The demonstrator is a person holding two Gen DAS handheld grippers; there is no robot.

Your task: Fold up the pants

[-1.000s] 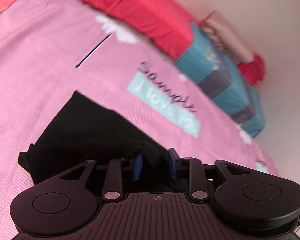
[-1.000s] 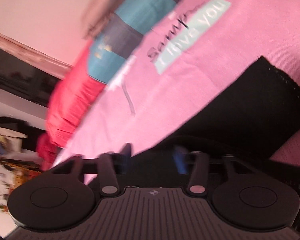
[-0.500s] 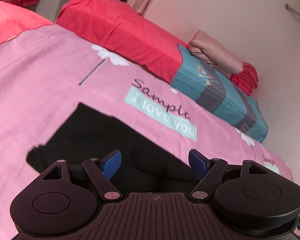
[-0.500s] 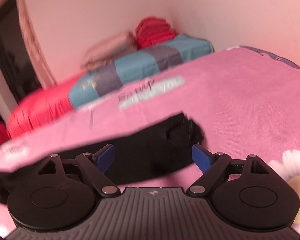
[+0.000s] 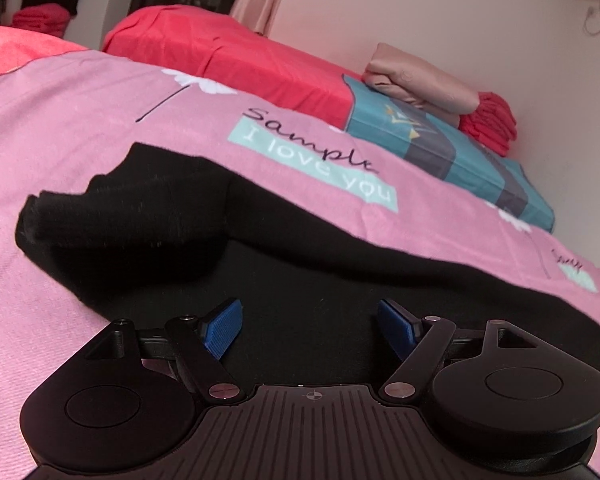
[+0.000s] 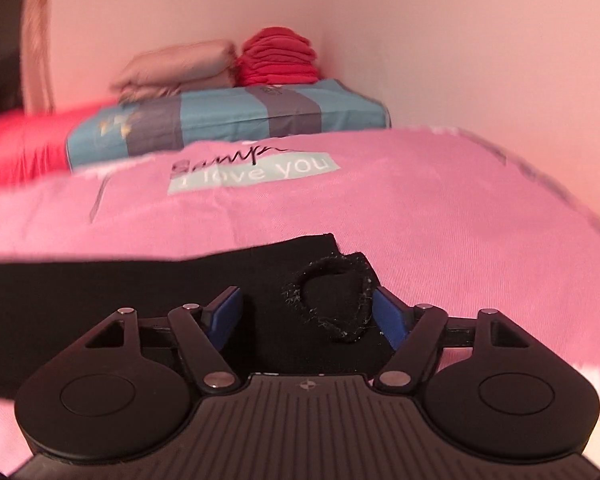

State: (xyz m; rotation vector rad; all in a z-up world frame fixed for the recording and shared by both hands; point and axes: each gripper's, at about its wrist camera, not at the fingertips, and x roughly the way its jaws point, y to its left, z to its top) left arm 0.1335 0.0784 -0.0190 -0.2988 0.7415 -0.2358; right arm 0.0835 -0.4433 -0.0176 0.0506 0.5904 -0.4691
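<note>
Black fabric fills the middle of the left wrist view: the pants (image 5: 284,264) lie spread on the pink bedspread (image 5: 80,132), running from a bunched end at centre left down to the right edge of the frame. We see the left hand-held gripper (image 5: 310,326) at the bottom centre, over the cloth, its blue pads (image 5: 222,330) set wide apart with nothing pinched between them. Behind, in the upper right, a blue striped pillow (image 5: 440,148) carries folded beige cloth (image 5: 420,88) and a red stack (image 5: 490,124).

In the right wrist view we find the pants (image 6: 140,292) as a dark band across the lower left, ending at centre frame in a rounded opening with a fuzzy rim (image 6: 332,300). The right hand-held gripper (image 6: 308,320) sits at the bottom centre with its jaws closing. That opening lies between the pads, but they do not yet press on it. Its right pad (image 6: 388,318) is just beside the rim.
</note>
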